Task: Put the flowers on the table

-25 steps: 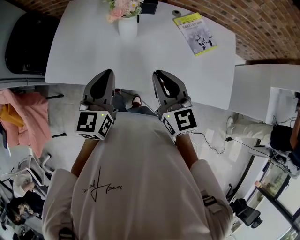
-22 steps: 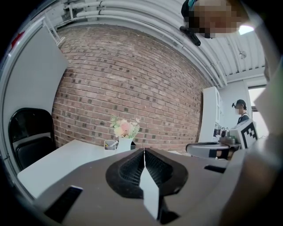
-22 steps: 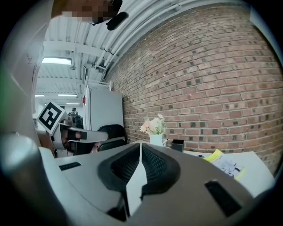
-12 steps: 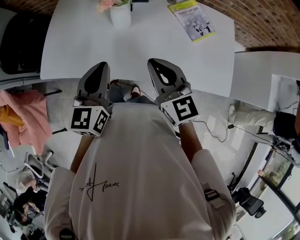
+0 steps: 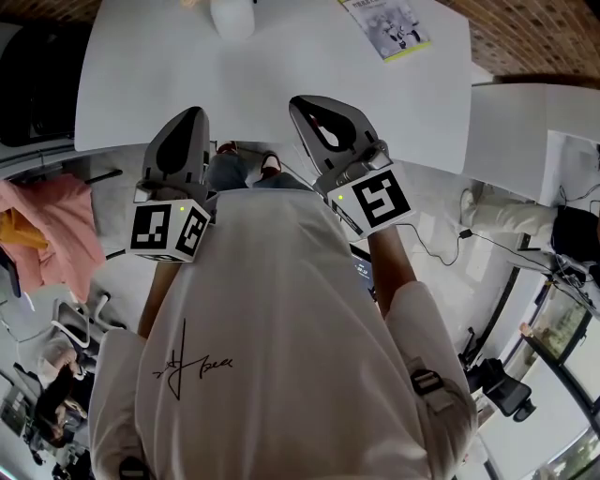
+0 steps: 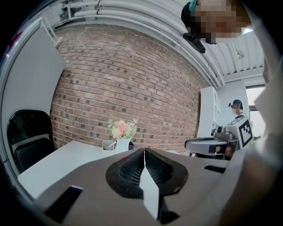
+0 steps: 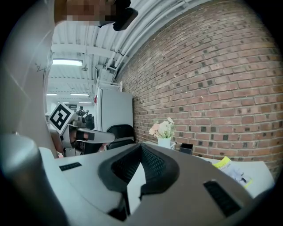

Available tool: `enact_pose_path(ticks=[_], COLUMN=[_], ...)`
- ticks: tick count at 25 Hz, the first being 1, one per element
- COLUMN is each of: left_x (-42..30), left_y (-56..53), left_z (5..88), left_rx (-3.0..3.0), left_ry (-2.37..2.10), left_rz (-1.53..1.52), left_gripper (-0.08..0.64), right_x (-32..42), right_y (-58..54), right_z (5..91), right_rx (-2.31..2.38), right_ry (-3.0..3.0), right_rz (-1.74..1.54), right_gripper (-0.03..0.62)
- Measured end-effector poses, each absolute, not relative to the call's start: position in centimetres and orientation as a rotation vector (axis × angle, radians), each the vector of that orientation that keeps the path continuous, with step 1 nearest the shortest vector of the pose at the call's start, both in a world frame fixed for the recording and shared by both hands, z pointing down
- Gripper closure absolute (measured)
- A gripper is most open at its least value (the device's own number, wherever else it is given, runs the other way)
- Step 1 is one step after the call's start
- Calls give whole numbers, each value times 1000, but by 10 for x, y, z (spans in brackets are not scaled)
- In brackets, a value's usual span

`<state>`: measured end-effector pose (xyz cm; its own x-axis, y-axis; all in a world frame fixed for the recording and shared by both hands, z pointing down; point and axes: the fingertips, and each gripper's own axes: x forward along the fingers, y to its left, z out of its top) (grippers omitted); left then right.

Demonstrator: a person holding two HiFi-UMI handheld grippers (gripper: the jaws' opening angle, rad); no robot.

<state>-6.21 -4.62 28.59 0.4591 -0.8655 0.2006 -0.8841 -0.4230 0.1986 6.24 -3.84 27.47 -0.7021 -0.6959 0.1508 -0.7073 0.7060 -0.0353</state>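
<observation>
The pink and cream flowers [image 6: 122, 129] stand in a white vase [image 6: 122, 144] on the far part of the white table [image 6: 53, 161], upright. In the head view only the vase [image 5: 232, 14] shows at the top edge. The right gripper view has the flowers [image 7: 162, 129] too. My left gripper [image 5: 192, 116] and right gripper [image 5: 306, 101] hover side by side near the table's front edge, well short of the vase. Both are shut with nothing between the jaws. Each gripper view shows its own closed jaws, left gripper [image 6: 144, 150], right gripper [image 7: 140, 146].
A yellow-edged booklet [image 5: 389, 25] lies on the table's far right. A small black holder [image 7: 186, 148] sits by the vase. A black chair [image 6: 26, 139] stands at the table's left, with a brick wall [image 6: 128, 79] behind. A pink cloth [image 5: 42, 239] hangs at the left, and cables [image 5: 441, 248] lie on the floor.
In the head view the table and vase have slid toward the top edge, so the flowers are cut off. The right gripper has tilted slightly. Both grippers stay shut and empty.
</observation>
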Motion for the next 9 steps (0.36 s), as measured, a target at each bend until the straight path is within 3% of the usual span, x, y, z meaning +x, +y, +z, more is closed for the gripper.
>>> enact_pose_path(ticks=[9], left_x=[-61], left_y=[-48], left_z=[286], left_rx=[2438], left_ry=[-1498], left_rz=[90], left_gripper=[549], right_x=[68], right_y=[-45], right_z=[274], right_rx=[1133], right_ry=[-2795], right_rz=[109], right_gripper=[568])
